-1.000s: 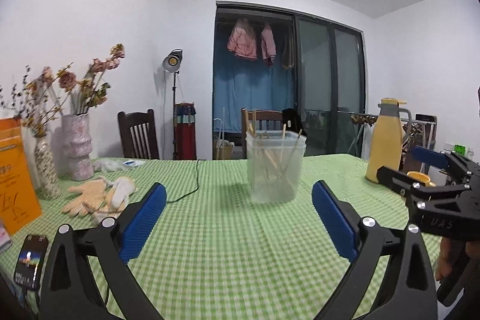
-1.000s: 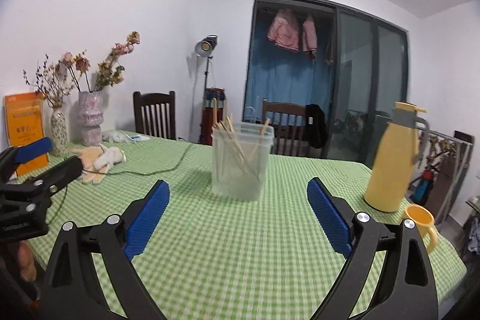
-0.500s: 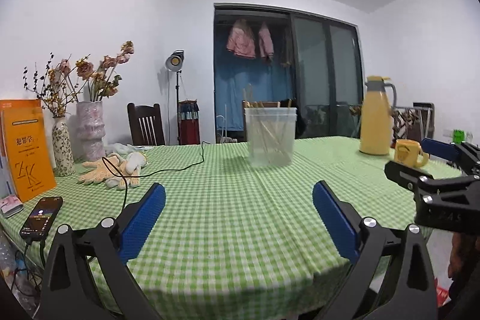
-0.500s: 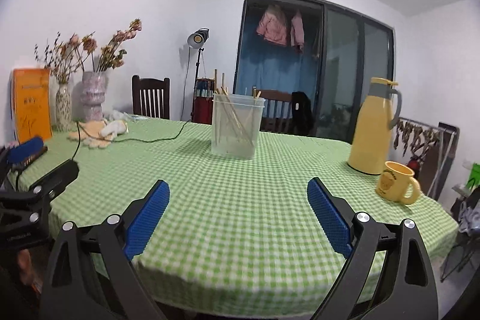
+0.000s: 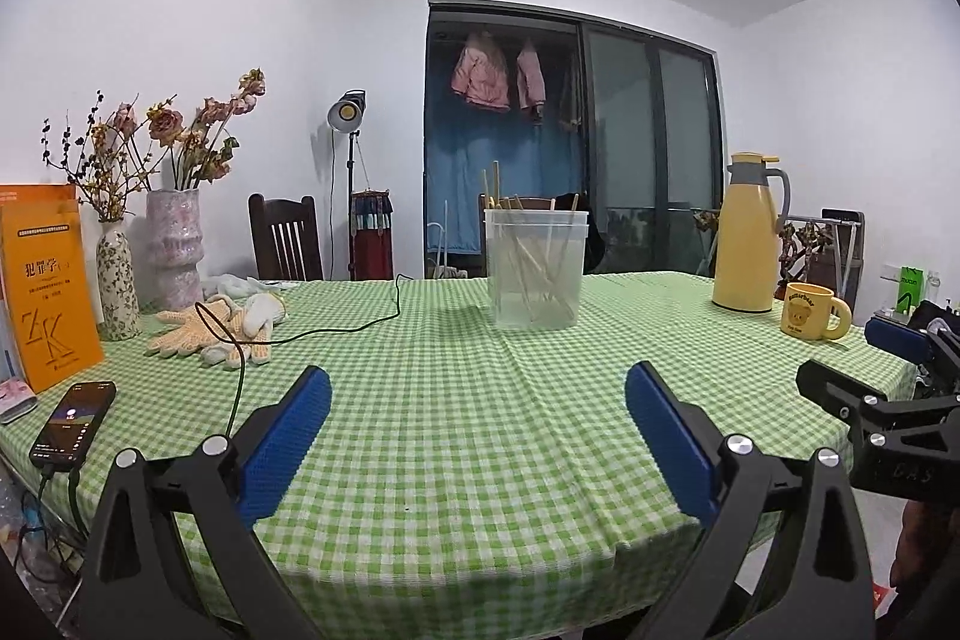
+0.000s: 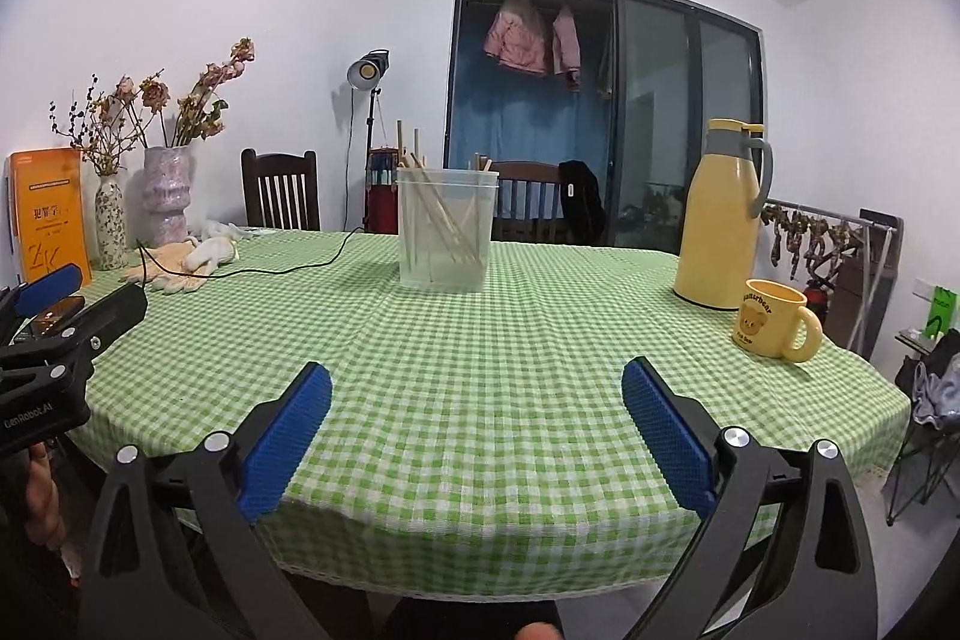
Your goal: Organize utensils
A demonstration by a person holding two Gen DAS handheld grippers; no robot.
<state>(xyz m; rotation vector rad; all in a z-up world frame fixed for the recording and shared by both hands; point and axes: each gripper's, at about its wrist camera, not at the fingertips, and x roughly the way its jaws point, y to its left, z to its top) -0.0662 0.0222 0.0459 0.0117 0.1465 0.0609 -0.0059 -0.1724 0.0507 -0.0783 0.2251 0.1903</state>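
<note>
Your right gripper [image 6: 474, 394] gapes wide over the table [image 6: 480, 400] near edge. Chopsticks [image 6: 441, 214] stand in the clear tub [image 6: 447, 235] far ahead; yellow mug [image 6: 771, 319] sits right.

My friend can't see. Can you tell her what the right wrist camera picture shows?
The right claw is open and empty at the near edge of a green checked table. Farther back stands a clear tub holding chopsticks, with a yellow jug and yellow mug to its right.
</note>
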